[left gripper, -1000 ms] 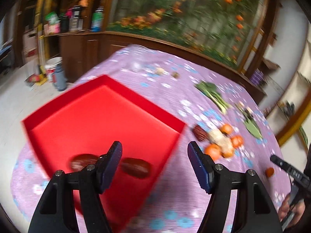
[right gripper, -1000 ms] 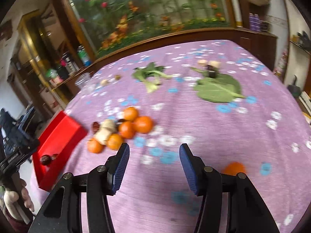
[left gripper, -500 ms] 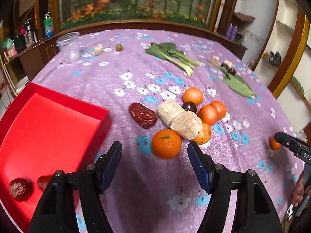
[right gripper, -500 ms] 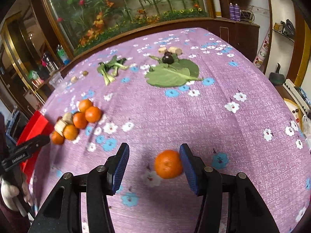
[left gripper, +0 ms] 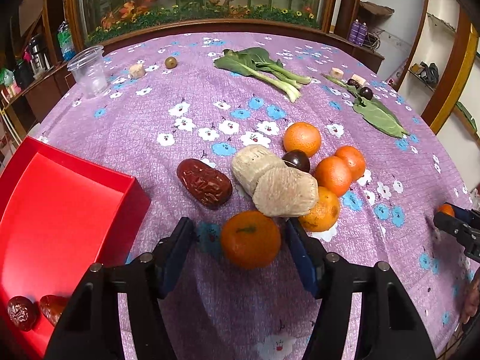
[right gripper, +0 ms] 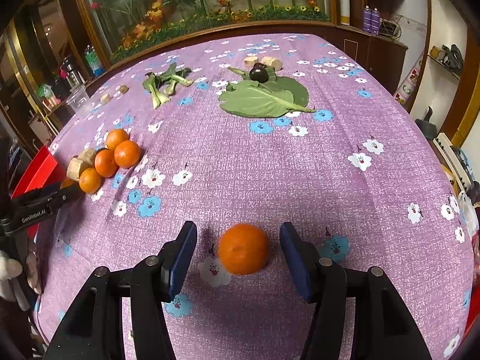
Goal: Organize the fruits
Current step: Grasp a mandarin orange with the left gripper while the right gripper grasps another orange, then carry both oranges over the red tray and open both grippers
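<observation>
My left gripper [left gripper: 240, 234] straddles the nearest orange [left gripper: 250, 240] of a pile on the purple cloth. Its jaws are closing, and a gap shows on both sides of the fruit. Behind it lie three more oranges [left gripper: 333, 175], two tan chunks [left gripper: 285, 192], a dark plum [left gripper: 297, 162] and a red date [left gripper: 205, 183]. The red tray [left gripper: 60, 198] at the left holds two dates [left gripper: 21, 312]. My right gripper [right gripper: 238, 240] has a lone orange [right gripper: 243, 249] between its opening jaws, and neither pad touches it.
A clear plastic cup [left gripper: 88, 72], bok choy [left gripper: 264, 66] and a big green leaf [right gripper: 264, 97] with a dark plum [right gripper: 258, 73] lie toward the far side. The table's rounded edge drops off close to the right gripper. A wooden cabinet rims the back.
The left gripper swung from above the red tray to the fruit pile and narrowed around the near orange. The right gripper came down until the lone orange sat between its jaws.
</observation>
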